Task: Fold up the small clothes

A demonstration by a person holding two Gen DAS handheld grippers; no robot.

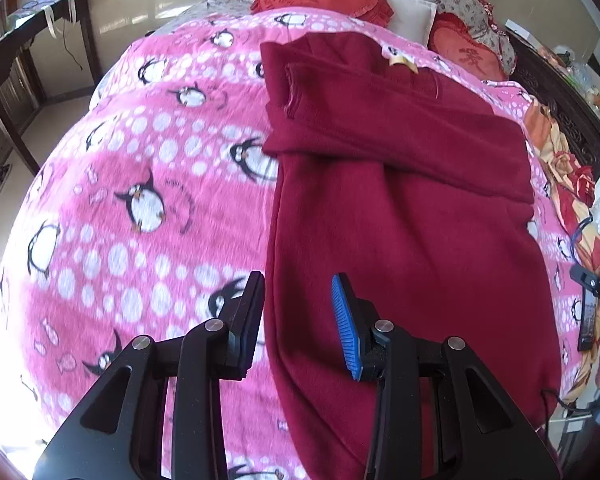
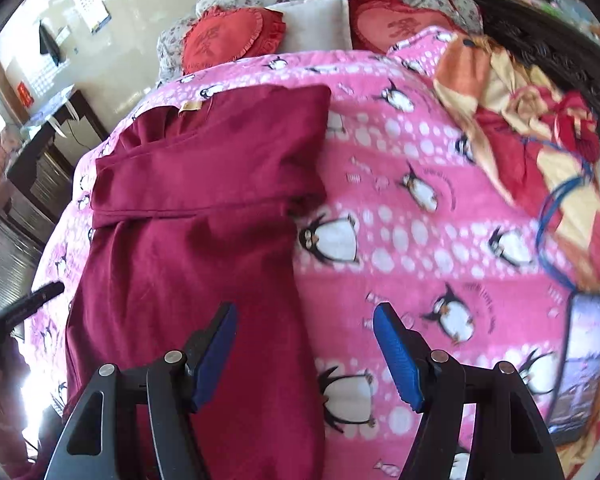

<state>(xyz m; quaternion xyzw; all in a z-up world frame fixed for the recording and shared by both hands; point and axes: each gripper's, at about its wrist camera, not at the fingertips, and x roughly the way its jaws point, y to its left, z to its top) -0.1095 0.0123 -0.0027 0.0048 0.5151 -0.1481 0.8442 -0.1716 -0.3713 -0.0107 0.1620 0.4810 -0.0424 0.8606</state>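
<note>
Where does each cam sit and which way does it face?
Left wrist: on the left gripper, tilted down over the garment's left edge; own open fingers show.
Right wrist: on the right gripper, tilted down over the garment's right edge; own open fingers show.
Shared: maroon garment with sleeves folded across, penguin blanket, red heart cushions at the bed's head.

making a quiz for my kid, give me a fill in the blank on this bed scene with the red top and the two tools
1. The dark red garment lies on a pink blanket printed with ____.
2. The red cushions by the white pillow are shaped like ____.
3. One sleeve is folded ____ the garment's body.
4. Both the left tool and the right tool have open jaws and hold ____.

Missing words: penguins; hearts; across; nothing
</note>
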